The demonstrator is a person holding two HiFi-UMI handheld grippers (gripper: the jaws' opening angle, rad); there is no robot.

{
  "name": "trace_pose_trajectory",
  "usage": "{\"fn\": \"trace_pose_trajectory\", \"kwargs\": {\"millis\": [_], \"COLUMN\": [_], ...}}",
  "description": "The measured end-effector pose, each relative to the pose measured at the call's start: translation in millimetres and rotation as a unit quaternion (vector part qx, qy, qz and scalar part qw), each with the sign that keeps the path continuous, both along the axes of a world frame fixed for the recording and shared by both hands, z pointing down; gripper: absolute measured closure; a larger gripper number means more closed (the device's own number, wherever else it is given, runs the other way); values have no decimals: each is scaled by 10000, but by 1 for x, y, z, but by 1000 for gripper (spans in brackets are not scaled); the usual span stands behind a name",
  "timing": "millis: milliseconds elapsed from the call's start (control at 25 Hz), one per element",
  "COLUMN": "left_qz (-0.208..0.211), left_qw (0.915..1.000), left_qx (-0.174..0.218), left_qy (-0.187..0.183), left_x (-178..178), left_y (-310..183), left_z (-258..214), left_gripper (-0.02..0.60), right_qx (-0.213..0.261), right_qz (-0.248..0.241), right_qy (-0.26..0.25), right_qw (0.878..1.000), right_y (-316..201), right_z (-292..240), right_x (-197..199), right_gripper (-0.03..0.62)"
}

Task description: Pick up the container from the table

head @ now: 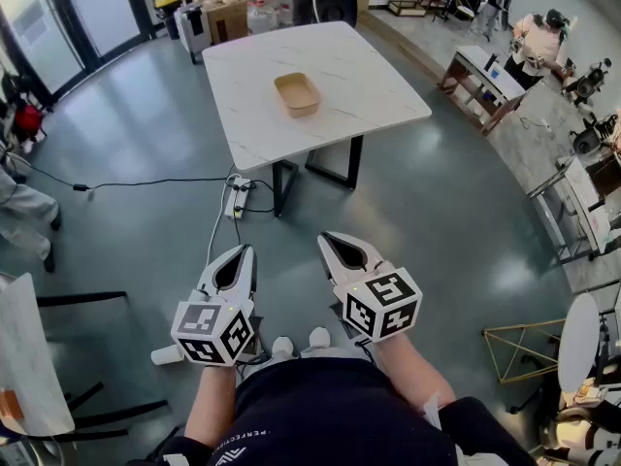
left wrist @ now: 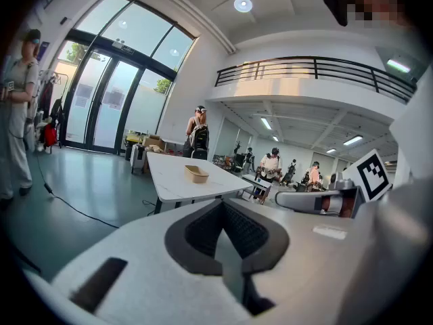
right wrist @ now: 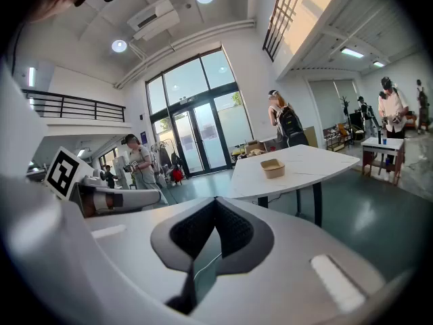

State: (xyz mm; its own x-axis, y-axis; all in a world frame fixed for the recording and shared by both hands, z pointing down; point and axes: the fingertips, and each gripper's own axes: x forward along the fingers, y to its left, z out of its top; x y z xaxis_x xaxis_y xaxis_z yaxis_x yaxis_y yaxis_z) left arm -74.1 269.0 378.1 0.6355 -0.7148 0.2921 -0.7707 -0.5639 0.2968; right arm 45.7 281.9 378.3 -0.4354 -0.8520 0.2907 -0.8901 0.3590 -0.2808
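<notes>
White table (head: 361, 74), empty tan container (head: 297, 94)

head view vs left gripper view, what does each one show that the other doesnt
Only the head view: the left gripper from outside with its marker cube, the person's forearms, and a gold wire frame on the floor. Only the left gripper view: the balcony railing and a ceiling light. Both: the white table with the tan container on it, and the right gripper, jaws together.
</notes>
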Motion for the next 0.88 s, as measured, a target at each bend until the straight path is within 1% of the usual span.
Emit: {"fn": "trace_pose_trajectory", "kwargs": {"millis": [200,440,600,880], "left_qz": [-23,-85,-139,-227], "left_qw": [10000,9999,9996,9993], "left_qx": [-41,-52,-112,-108], "left_qy": [-62,-121,-232,-276], "left_x": [17,31,27,23], "left_y": [2,5,8,-2], "left_z": [10,15,21,22], "left_gripper": [586,586,586,586], "right_qx": [-4,107,44,1], "right_qz": [-42,-221,-337,-381], "right_qy": [-10,51,-89,-98], "right_qw": [10000,9997,9994,9992], "right_y": [1,1,3,-6], "right_z": [6,10,16,17], "right_x": [16,28,25,25], "right_gripper": [597,597,595,595]}}
